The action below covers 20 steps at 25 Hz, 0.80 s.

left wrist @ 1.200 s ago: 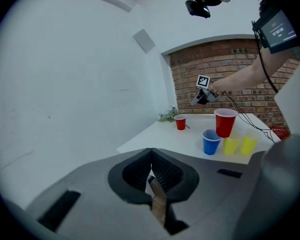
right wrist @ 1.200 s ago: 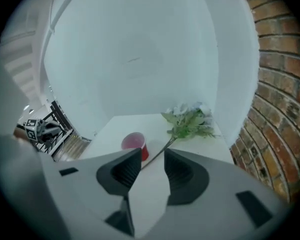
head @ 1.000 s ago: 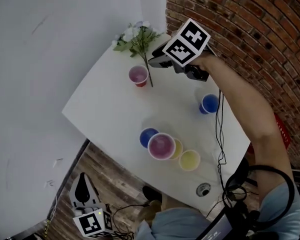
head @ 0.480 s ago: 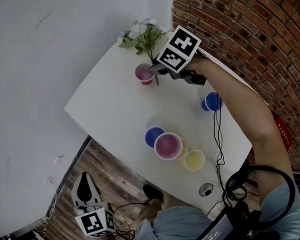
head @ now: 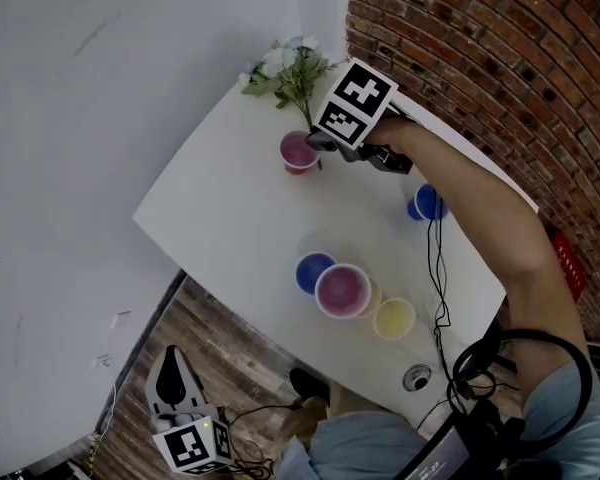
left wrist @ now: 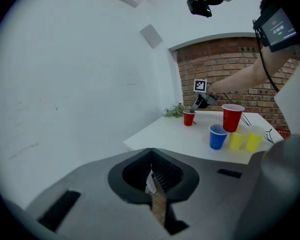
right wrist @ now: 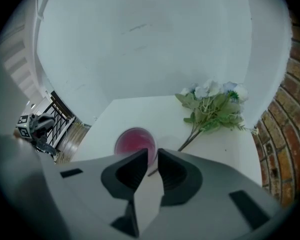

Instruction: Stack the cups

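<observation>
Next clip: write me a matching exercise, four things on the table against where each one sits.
1 flowers
2 small red cup
3 lone blue cup
4 big red cup

a beside the black cable
b between a blue cup and yellow cups
c at the table's far corner
d right beside the flowers

Pairs: 1-c, 2-d, 3-a, 4-b
</observation>
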Tool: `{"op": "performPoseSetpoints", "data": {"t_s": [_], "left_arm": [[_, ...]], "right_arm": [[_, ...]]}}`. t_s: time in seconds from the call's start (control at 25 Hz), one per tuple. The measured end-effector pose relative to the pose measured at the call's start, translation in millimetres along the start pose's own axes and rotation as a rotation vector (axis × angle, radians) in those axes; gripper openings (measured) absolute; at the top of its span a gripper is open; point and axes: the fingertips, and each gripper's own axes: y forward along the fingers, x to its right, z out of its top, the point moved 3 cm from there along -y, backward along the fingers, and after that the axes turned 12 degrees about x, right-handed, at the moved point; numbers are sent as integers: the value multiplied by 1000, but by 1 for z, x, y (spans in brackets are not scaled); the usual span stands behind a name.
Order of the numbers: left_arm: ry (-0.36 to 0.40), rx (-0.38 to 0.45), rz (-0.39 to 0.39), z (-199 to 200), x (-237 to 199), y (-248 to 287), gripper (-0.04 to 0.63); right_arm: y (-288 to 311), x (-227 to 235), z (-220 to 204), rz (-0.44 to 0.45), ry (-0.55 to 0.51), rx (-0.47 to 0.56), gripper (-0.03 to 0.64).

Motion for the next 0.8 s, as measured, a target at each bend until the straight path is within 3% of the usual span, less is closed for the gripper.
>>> {"op": "performPoseSetpoints", "data": {"t_s": [0.12, 0.52, 0.8], "left_arm": [[1, -3, 3, 0, -2, -1, 9], [-5, 15, 6, -1, -4, -5, 9], [5, 56, -12, 7, -5, -11, 9]], "right_arm": [[3, 0, -2, -7, 3, -8, 29], [-14, -10, 7, 4, 41, 28, 21], [-50, -8, 12, -58, 91, 99, 20]]}}
